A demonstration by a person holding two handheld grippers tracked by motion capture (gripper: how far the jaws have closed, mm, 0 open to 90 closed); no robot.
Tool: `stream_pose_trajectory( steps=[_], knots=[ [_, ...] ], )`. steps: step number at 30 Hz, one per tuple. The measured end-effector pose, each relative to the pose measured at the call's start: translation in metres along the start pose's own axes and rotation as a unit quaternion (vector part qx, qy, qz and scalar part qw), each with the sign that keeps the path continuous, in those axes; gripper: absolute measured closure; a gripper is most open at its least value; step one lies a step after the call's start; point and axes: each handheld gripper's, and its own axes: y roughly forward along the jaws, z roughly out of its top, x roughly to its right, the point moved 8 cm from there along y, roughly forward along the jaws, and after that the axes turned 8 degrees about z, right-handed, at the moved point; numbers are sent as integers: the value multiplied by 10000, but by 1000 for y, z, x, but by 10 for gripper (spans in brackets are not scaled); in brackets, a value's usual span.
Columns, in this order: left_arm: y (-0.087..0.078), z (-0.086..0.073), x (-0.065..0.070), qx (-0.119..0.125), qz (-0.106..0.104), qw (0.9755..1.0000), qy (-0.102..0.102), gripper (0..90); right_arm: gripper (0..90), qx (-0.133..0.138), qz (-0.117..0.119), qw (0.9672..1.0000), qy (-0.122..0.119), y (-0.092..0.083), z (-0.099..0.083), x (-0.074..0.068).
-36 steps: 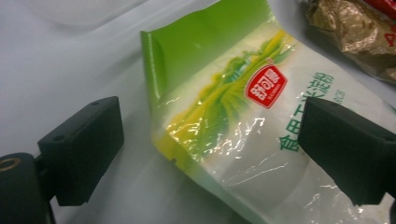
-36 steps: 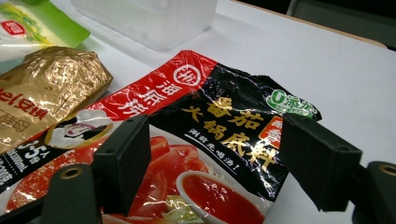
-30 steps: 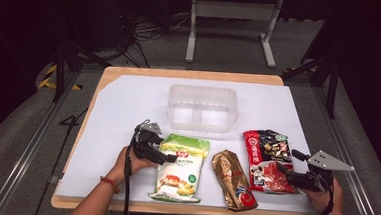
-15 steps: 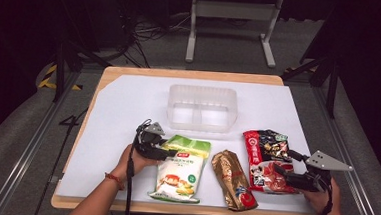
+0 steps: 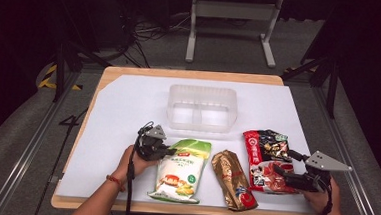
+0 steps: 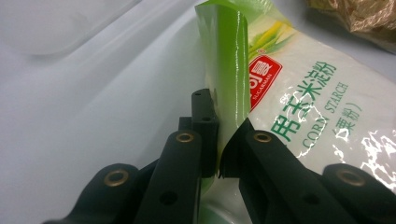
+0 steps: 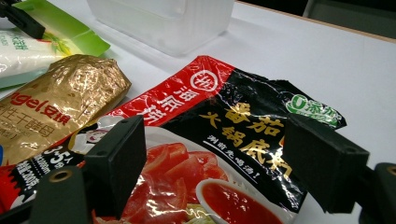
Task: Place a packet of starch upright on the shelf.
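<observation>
Left gripper (image 6: pixel 219 140): jaws just closing, now clamped on the green upper edge of the corn starch bag (image 6: pixel 299 93), edge pinched upright between the pads, rest of the bag flat to the jaws' right. Beyond the tips, clear plastic container (image 5: pixel 202 108). Right gripper (image 7: pixel 210 158): jaws apart, straddling the red-and-black soup base packet (image 7: pixel 224 121); gold packet (image 7: pixel 51 107) left of them.

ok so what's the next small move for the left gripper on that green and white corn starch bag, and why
Probably lift it a little. The left gripper has just been closing and now pinches the upper edge of the green and white corn starch bag, which mostly lies flat on the white table sheet. The clear plastic tub sits just beyond, a likely destination.
</observation>
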Motion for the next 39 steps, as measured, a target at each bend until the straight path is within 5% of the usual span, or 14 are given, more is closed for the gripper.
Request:
stream_pose_trajectory(
  steps=[18, 26, 30, 35, 39],
  knots=[
    [-16, 5, -3, 617, -164, 9974, -339, 882, 225, 16, 5, 10000, -2, -1, 0, 1],
    [-51, 21, 1, 1376, 15, 9896, -413, 884, 224, 20, 1, 10000, 4, -1, 0, 1],
    [-63, 24, 1, 1543, 3, 9871, -438, 884, 222, 35, -5, 10000, 7, -2, 0, 1],
    [-82, 32, 3, 1953, -49, 9791, -565, 885, 219, 22, -20, 10000, 15, -1, 0, 2],
    [-96, 38, 9, 2147, -61, 9753, -505, 885, 220, 18, -25, 10000, 21, -2, 0, 2]
  ],
)
